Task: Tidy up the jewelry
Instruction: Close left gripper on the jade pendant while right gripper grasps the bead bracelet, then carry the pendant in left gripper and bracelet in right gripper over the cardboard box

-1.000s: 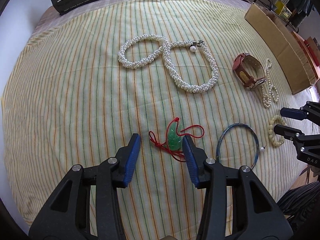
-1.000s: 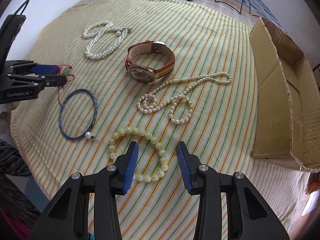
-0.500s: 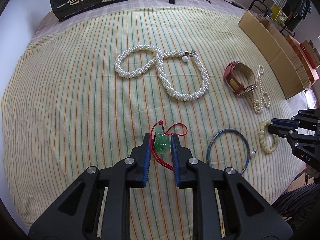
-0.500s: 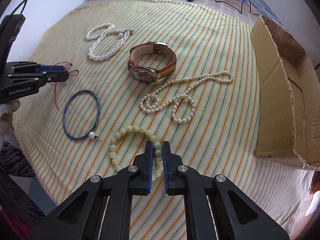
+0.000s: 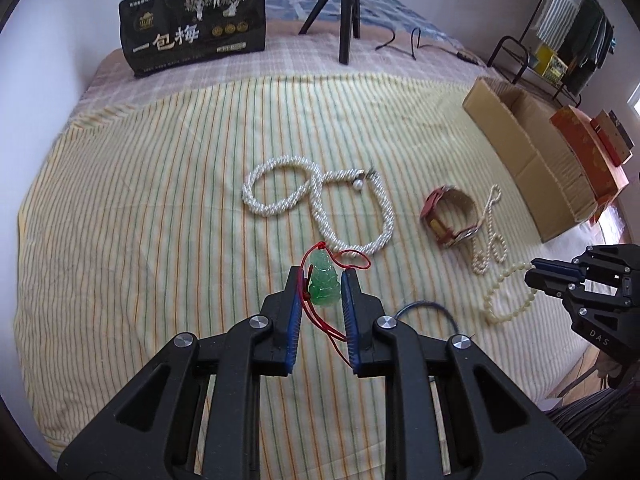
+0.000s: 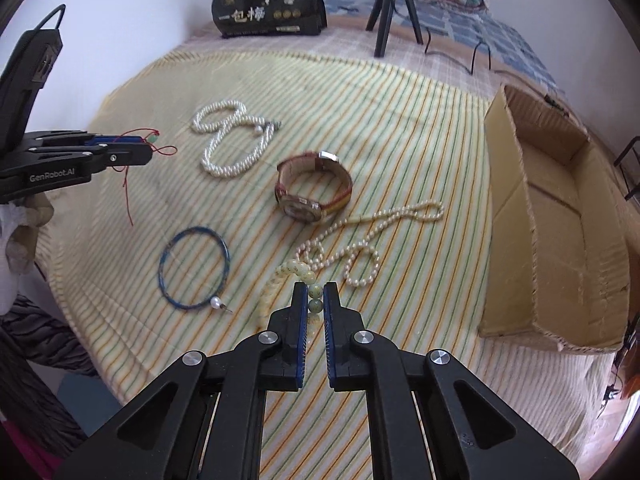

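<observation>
My left gripper [image 5: 322, 280] is shut on a green jade pendant [image 5: 324, 284] with a red cord [image 5: 320, 320] and holds it above the striped cloth. My right gripper [image 6: 314, 294] is shut on a pale yellow bead bracelet [image 6: 280, 276], lifted off the cloth; it also shows in the left wrist view [image 5: 504, 292]. On the cloth lie a thick white pearl necklace [image 5: 320, 200], a red-strapped watch [image 6: 314, 190], a thin pearl strand [image 6: 360, 240] and a blue wire bangle [image 6: 194, 268]. An open cardboard box [image 6: 556, 224] stands at the right.
A black printed bag [image 5: 192, 36] and a black tripod [image 5: 346, 12] with a cable stand at the back of the bed. An orange box [image 5: 588, 148] lies beyond the cardboard box. The bed edge drops off at the front.
Both grippers closed, the left on the jade pendant and the right on the bead bracelet. Both then rose with their pieces, and the views pulled back from the cloth.
</observation>
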`<state>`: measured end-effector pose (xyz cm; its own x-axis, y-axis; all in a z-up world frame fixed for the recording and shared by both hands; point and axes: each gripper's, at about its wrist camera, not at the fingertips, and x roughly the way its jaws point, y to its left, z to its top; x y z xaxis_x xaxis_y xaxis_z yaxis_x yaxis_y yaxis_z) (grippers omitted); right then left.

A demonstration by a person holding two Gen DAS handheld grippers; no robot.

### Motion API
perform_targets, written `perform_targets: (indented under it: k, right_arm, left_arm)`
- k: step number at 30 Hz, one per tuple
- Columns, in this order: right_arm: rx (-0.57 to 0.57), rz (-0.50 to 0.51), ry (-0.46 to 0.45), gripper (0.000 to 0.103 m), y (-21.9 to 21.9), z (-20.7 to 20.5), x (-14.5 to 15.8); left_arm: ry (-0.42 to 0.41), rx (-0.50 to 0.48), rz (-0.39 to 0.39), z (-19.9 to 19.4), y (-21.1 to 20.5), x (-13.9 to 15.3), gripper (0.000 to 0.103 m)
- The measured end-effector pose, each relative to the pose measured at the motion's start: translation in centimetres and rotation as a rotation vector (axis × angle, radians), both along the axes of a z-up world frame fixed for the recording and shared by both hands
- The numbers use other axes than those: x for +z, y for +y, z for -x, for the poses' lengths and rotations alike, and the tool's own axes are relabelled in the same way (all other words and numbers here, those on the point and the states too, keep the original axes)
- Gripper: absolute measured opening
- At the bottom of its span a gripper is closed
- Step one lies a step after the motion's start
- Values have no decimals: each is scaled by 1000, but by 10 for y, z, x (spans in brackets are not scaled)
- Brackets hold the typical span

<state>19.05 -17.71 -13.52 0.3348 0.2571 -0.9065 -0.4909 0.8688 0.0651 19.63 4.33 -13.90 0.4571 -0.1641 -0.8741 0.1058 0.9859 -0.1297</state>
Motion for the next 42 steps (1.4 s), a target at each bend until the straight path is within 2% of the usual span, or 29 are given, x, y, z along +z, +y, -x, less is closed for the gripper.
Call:
perform_targets:
  k: [11,19,29,42]
  right_arm:
    - [-79,-36,-163,6,-20,-14,46]
    - [-183,-54,-237,6,-59,-29,71]
    - [-331,-67,-262,6,-120,-49,82]
    - [-421,-55,-250,6,-169,-75,72]
  left_arm:
    - [-120,-50,50,-3,-38,49,18]
    - [-159,-119,79,-6,-82,65,18]
    - [-184,-212,117,-15,-148,76,18]
    - [-181,-327,162,-26,-246,67,18]
